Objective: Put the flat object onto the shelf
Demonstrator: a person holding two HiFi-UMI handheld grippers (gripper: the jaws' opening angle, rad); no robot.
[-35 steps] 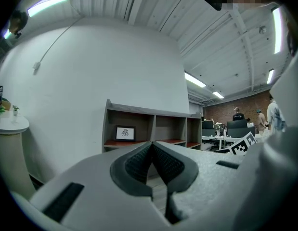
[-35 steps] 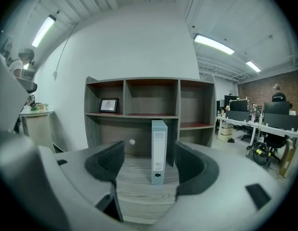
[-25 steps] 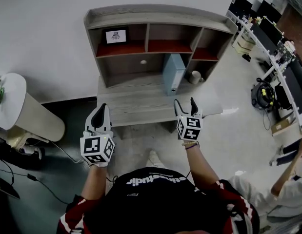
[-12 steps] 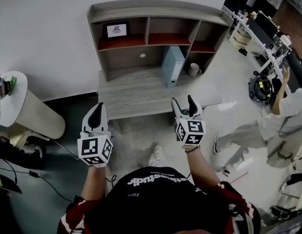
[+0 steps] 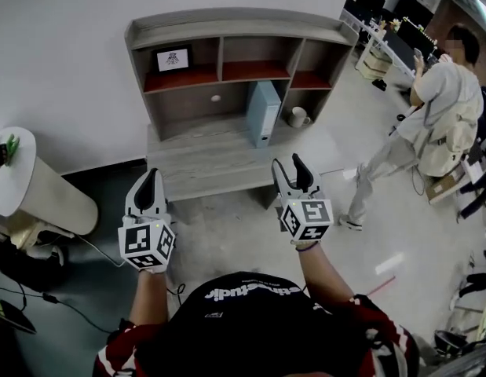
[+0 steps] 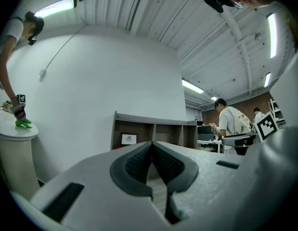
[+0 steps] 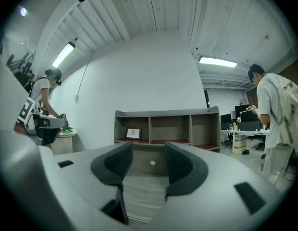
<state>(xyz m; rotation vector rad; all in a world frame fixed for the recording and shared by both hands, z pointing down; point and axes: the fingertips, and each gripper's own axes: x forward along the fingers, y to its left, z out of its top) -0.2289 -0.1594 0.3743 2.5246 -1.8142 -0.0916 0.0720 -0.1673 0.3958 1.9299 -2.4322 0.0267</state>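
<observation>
Standing back from the grey shelf unit, the person now holds both tools level on its near side, and more of the floor shows between body and unit than a second ago. The right tool has come away towards the person and lifted. Its jaws have just been closing part of the way, yet they stand apart with only air between them. The left tool, to the left of it and well apart, has hardly moved; its jaws are pressed together on nothing.

A bystander has walked into the far right of the room.

The blue flat object stands upright on the unit's wide lower ledge, below the red-floored upper compartments and against the upright panel behind it. It has stayed there, untouched, across the last second. A mug sits just to its right, and a small picture frame stands in the upper left compartment.

The flat object lies beyond the right tool and a little to its left, clear of both jaws. With the object already on the shelf and the tools retreating empty, the placing looks done.
</observation>
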